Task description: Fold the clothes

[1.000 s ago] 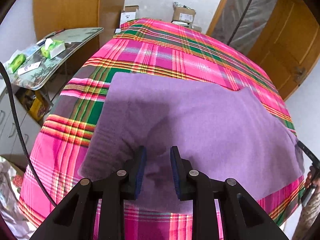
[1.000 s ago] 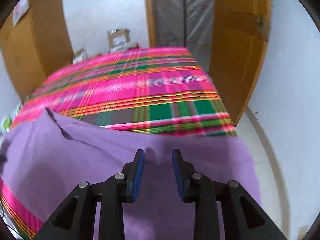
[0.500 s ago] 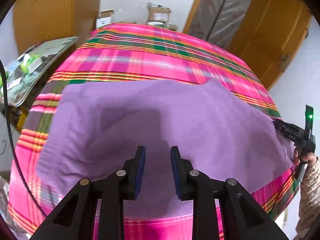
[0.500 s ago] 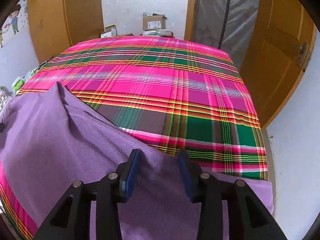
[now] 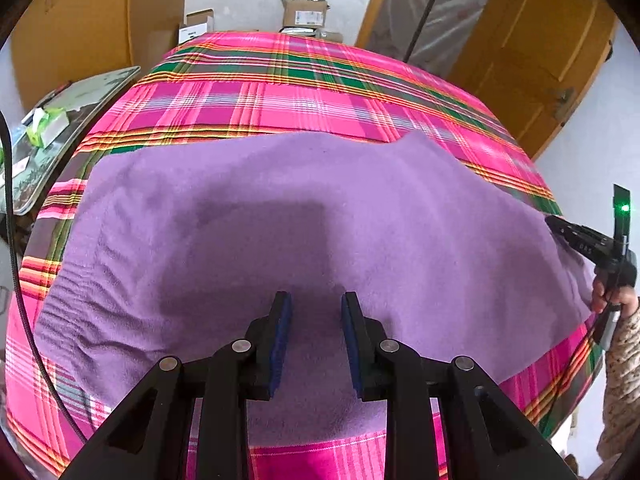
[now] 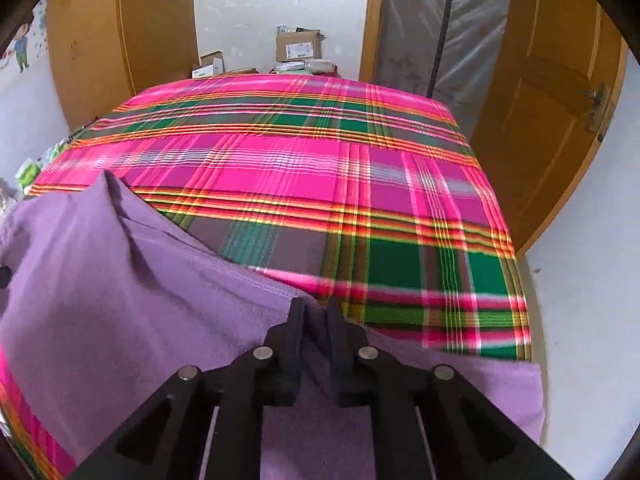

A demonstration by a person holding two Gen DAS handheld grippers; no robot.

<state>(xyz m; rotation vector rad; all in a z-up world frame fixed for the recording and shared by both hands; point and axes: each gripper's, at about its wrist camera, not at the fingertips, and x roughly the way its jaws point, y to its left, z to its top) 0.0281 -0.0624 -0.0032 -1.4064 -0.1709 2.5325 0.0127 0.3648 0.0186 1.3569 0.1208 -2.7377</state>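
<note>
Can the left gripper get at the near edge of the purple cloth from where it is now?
Probably yes. The left gripper hangs just over the purple cloth, jaws parted with nothing between them, and nothing lies on the fabric around it. The right gripper is closing on the cloth's far edge at the other side, well clear.

Left gripper (image 5: 313, 307) angled down, jaws parted, nothing pinched, right gripper (image 6: 315, 312) angled down, jaws closing, right hand (image 5: 612, 298) on handle.
</note>
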